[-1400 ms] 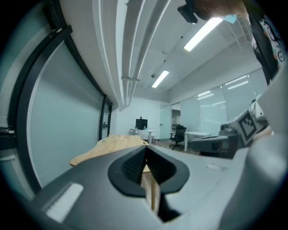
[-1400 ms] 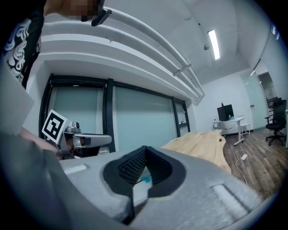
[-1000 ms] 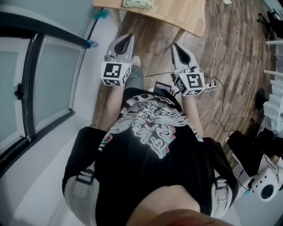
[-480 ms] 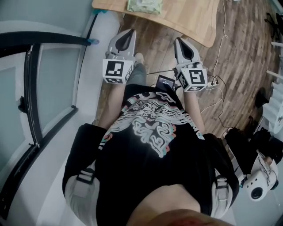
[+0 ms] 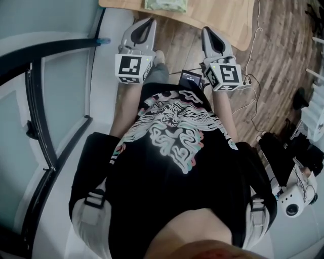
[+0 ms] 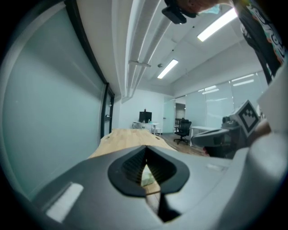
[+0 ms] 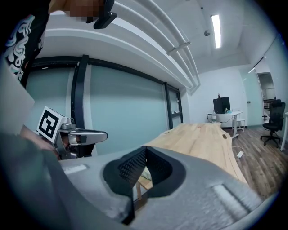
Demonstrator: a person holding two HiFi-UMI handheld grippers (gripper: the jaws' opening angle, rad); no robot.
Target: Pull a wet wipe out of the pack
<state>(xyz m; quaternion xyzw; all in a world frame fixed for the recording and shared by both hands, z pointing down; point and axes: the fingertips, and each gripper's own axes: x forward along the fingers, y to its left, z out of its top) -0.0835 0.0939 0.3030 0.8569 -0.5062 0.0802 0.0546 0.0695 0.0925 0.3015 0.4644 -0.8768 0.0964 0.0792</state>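
Wet-wipe pack (image 5: pixel 165 4): pale green soft pack, laid flat on the wooden table (image 5: pixel 223 15) near its front edge and cut off by the top of the head view. Whether its flap is open cannot be told.

Left gripper (image 5: pixel 145 24): held at waist height and aimed at the table, well short of the pack. The jaws are pressed together at the tips with nothing between them; only a sliver of table and something pale is seen through the gap behind the tips.

Right gripper (image 5: pixel 208 31): held alongside the left, likewise closed and empty.

Both are judged to be carried closed for the approach, as no grasp is called for yet.

Task status: not begun, pack untouched. The jaws must be parted before any wipe can be pinched.
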